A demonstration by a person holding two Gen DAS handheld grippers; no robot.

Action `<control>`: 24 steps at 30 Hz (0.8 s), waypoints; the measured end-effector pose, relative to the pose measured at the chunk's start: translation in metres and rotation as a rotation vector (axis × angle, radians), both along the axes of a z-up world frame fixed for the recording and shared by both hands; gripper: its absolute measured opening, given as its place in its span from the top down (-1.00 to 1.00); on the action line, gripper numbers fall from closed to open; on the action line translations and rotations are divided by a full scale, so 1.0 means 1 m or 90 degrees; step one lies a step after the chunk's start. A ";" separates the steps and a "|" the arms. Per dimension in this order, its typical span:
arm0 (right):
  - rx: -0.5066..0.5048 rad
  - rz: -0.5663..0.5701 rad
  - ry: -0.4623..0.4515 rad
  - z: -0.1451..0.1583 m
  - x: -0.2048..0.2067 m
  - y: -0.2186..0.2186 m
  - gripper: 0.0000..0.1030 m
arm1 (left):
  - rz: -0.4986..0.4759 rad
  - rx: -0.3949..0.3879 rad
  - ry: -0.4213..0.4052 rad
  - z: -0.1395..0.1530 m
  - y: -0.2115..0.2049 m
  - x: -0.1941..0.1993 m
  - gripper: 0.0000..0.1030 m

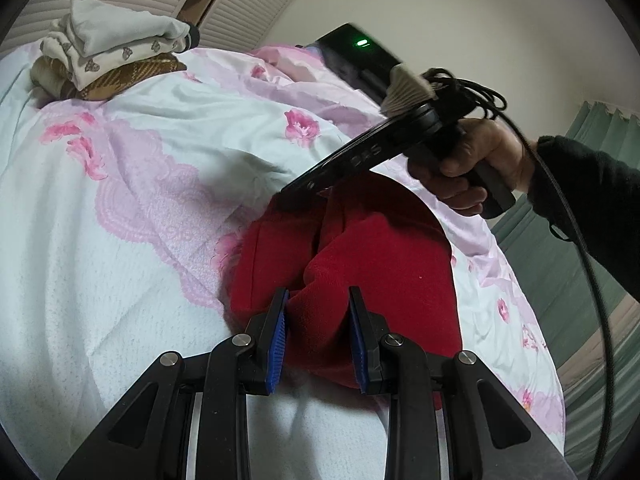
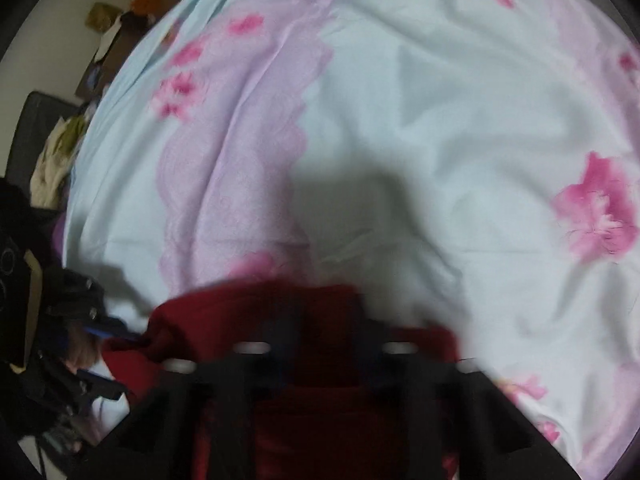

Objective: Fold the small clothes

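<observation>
Left gripper (image 1: 318, 338), blue pads apart astride a raised fold of the red garment (image 1: 372, 256) on the floral bedsheet (image 1: 132, 208); right gripper (image 1: 286, 196) touching its far edge; folded clothes stack (image 1: 112, 56) behind

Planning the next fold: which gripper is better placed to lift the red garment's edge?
Probably the left gripper: its open jaws already straddle a raised fold at the near edge of the red garment. The right gripper only tips the far edge, its grip unclear.
</observation>
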State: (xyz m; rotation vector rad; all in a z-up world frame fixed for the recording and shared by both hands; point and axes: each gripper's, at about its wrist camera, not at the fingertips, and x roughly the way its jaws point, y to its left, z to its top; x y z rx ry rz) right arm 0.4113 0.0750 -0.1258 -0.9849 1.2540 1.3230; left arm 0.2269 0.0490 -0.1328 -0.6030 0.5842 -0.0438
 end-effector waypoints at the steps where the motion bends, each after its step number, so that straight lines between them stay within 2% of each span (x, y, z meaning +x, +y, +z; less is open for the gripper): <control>1: 0.023 -0.006 0.005 0.008 0.000 -0.007 0.84 | -0.003 0.004 -0.003 0.002 -0.002 0.000 0.45; 7: 0.111 -0.053 -0.017 0.061 0.004 -0.049 0.88 | -0.009 0.020 -0.028 0.016 -0.009 0.001 0.45; 14: 0.165 -0.127 -0.066 0.108 0.031 -0.096 0.89 | -0.025 0.032 -0.072 0.042 -0.022 0.013 0.45; 17: 0.155 -0.147 -0.069 0.101 0.040 -0.095 0.89 | -0.020 0.028 -0.058 0.034 -0.019 0.020 0.44; 24: 0.108 -0.182 -0.039 0.029 0.063 -0.060 0.88 | -0.005 0.028 0.007 -0.006 0.001 0.026 0.43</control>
